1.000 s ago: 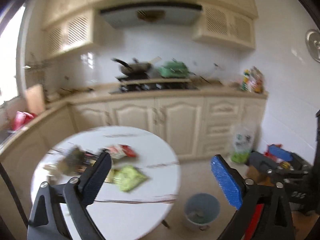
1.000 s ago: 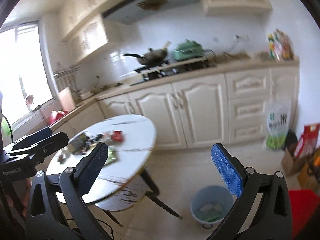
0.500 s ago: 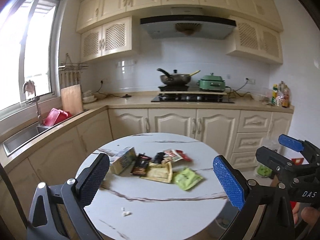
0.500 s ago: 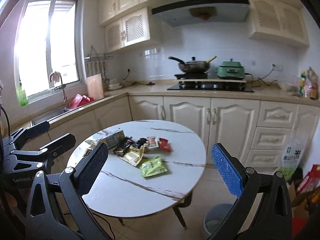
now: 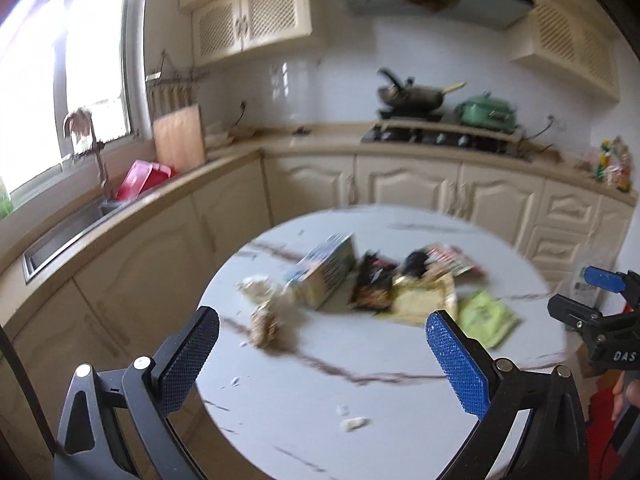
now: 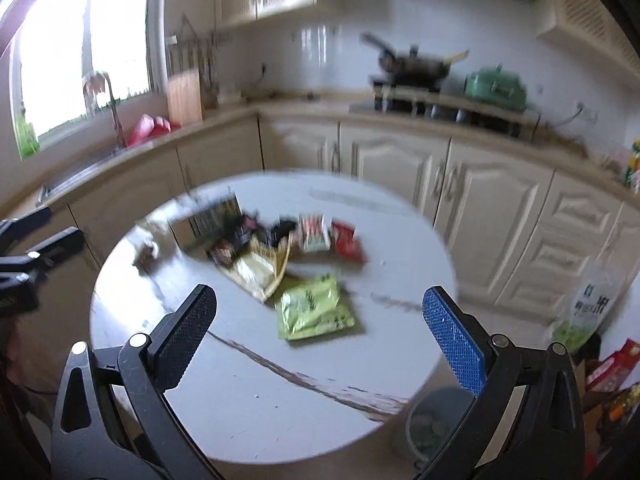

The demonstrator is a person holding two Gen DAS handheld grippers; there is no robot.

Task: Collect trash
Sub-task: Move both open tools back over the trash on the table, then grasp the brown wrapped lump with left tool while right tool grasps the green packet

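While both views smear with motion blur, the two grippers have closed in on the round table (image 6: pixel 224 412) compared with half a second ago, when they hung back with the whole tabletop and its litter small ahead of them. The right gripper (image 6: pixel 320 330) now hangs just short of the green snack bag (image 6: pixel 316 308), which lies flat on the marble straight ahead between its wide-spread fingers; nothing is held. Beyond that bag sit a yellow wrapper (image 6: pixel 260 268) and a red packet (image 6: pixel 346 240), both farther from the fingertips. The left gripper (image 5: pixel 320 354) is likewise spread and empty, with a crumpled brown scrap (image 5: pixel 266 326) just ahead of its left finger, a small carton (image 5: pixel 324 276) beyond it, and white crumbs (image 5: pixel 354 423) on the bare marble close in. The other tool shows at the right edge of this view, well apart from the pile.

Judging from this, the approach is nearly over and no trash has been picked up yet. The bin (image 6: pixel 436 424) stands on the floor below and to the right of the right gripper, partly hidden under the table edge, so the green bag looks like the natural first grab, followed by a short carry down to the right.
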